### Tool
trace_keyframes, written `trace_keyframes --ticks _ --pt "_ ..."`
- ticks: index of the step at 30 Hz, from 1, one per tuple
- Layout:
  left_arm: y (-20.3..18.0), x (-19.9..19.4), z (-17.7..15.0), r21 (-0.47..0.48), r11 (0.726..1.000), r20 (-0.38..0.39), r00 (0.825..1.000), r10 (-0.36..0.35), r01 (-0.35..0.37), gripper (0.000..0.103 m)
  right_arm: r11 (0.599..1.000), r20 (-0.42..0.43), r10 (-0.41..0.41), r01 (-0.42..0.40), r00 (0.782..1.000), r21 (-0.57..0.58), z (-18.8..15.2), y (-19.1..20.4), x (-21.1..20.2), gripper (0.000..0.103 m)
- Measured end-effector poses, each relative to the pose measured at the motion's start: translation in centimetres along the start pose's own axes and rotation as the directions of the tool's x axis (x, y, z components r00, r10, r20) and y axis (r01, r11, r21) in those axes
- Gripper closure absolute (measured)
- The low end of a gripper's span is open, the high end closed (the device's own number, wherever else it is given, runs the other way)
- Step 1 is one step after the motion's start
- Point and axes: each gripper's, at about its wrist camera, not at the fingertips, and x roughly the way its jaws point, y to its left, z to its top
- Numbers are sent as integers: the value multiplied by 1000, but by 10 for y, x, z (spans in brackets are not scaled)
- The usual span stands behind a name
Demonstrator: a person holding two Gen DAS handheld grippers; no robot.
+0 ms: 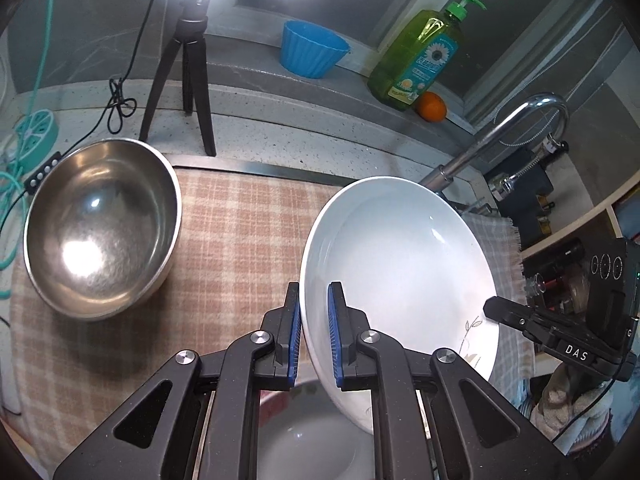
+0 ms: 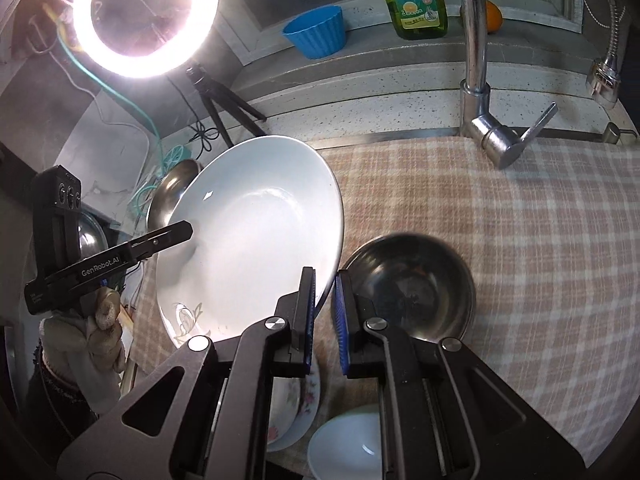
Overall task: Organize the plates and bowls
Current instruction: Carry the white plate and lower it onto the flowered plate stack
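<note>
- My left gripper (image 1: pixel 314 334) has its blue pads either side of the rim of the round white ceramic plate with a small leaf motif (image 1: pixel 400 272); the jaws are clamped on that rim, and the plate hangs tilted above the cloth.
- My right gripper (image 2: pixel 325 314) stands at the opposite edge of the same plate (image 2: pixel 248 236). The rim sits between its pads, against the left one with a gap at the right one, so I cannot tell whether those jaws grip or only straddle it.
- I judge two grips at opposite rims suit a wide, slippery plate: one edge pinch alone would let it swing, and the tilt keeps it off the dishes beneath.
- Just below my right jaws lie a flower-patterned ceramic plate (image 2: pixel 298 404) and a small white ceramic bowl (image 2: pixel 346 450), both showing nothing inside; the plate may be the stack the held one is meant for.
- Beyond my right pads sits a small round stainless steel bowl (image 2: pixel 412 286), with nothing in it as far as I can see, upright on the beige and white checked cloth (image 2: pixel 520 260).
- To the left, a larger round stainless steel bowl (image 1: pixel 102 228) rests on the same cloth (image 1: pixel 240 240), holding only glare.
- Farther back stands the black tripod (image 1: pixel 188 76) with its glowing ring light (image 2: pixel 146 18), and the chrome tap (image 2: pixel 476 80).
- On the stone ledge at the back are a ribbed blue plastic cup (image 1: pixel 312 50), its contents hidden, a green bottle of dish soap with a pump (image 1: pixel 420 56), still largely full, and an orange fruit (image 1: pixel 431 107).
</note>
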Motion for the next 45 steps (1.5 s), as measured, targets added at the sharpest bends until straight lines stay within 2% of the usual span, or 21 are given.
trace_keyframes --ticks 10,23,35,45 --pt "12 -23 -32 13 1000 -17 1000 -9 9 92 1000 -6 2 -2 1000 0 -47 28 -9 92" --pt "31 -25 -70 22 1000 -72 997 -5 6 92 999 -48 -37 38 998 15 -99 51 5 92" --pt "42 -20 -94 20 1000 -109 994 -1 3 92 997 -91 -46 51 995 52 -128 51 21 92" --pt "46 -16 -102 19 1000 -127 992 11 -9 92 996 -101 -59 65 993 55 -136 54 28 92"
